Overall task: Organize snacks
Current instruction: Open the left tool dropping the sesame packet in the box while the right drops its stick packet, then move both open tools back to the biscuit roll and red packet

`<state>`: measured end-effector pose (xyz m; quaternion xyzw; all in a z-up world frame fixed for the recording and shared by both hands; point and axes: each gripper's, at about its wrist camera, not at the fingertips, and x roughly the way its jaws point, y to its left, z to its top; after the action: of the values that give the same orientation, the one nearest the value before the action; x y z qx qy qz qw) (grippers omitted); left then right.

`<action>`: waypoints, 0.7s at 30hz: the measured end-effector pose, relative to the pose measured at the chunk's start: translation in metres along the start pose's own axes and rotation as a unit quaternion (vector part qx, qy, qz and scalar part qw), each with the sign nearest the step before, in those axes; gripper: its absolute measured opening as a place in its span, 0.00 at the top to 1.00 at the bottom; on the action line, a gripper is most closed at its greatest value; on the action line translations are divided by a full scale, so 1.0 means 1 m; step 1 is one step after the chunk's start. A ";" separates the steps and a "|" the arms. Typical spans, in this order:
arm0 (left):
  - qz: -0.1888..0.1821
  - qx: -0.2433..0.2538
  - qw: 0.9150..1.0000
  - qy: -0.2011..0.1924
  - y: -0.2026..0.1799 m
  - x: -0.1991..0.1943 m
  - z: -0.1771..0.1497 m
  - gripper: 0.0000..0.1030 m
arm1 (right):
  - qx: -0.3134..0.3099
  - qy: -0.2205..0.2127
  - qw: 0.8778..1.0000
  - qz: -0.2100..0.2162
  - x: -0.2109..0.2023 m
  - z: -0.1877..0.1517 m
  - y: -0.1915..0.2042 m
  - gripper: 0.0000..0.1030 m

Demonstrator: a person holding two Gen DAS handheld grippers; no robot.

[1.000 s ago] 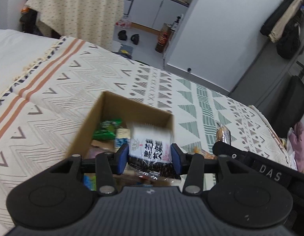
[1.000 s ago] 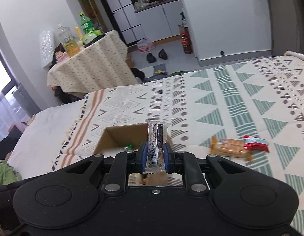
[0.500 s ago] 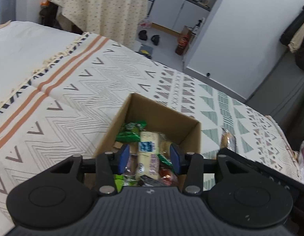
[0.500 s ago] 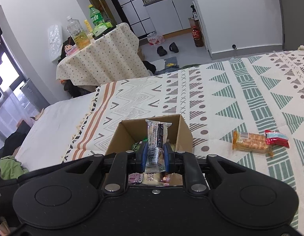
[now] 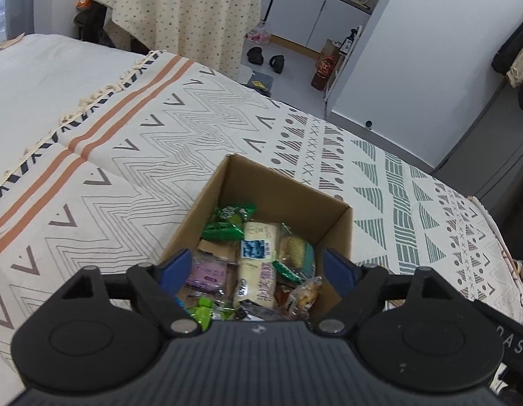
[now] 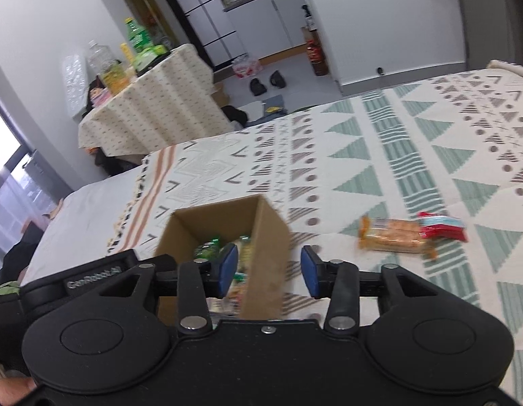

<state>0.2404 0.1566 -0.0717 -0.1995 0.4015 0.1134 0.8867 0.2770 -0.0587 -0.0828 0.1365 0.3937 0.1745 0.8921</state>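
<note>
A bed covered by a patterned blanket (image 5: pixel 133 155) fills both views, with a cloth-draped table (image 5: pixel 180 10) seen at the upper left of each frame. At the bottom centre of the left wrist view, the left gripper (image 5: pixel 258 270) is held spread wide and empty over the open cardboard box (image 5: pixel 288 193), in which a cream packet (image 5: pixel 256 264), a green packet (image 5: pixel 227 221) and a purple packet (image 5: pixel 209 272) are piled. In the right wrist view, the right gripper (image 6: pixel 268 270) is likewise parted and empty, and the box's (image 6: pixel 268 253) right wall is seen between its blue pads (image 6: pixel 227 265). An orange biscuit packet (image 6: pixel 393 238) and a red packet (image 6: pixel 442 226), touching each other, are left on the blanket at the right of the frame, well apart from the box.
</note>
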 end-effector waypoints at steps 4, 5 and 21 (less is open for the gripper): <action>-0.006 0.010 1.000 0.004 -0.011 0.001 -0.004 0.12 | 0.008 -0.001 1.000 -0.013 -0.006 0.000 -0.022 0.53; -0.008 0.012 1.000 0.003 -0.014 0.000 -0.005 0.12 | 0.010 -0.001 1.000 -0.016 -0.008 0.000 -0.026 0.53; -0.039 0.057 0.998 0.009 -0.079 0.007 -0.017 0.11 | 0.011 -0.005 0.999 -0.042 -0.034 0.008 -0.094 0.46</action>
<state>0.2621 0.0788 -0.0667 -0.1646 0.4075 0.0540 0.8966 0.2812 -0.1588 -0.0914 0.1309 0.3963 0.1319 0.8991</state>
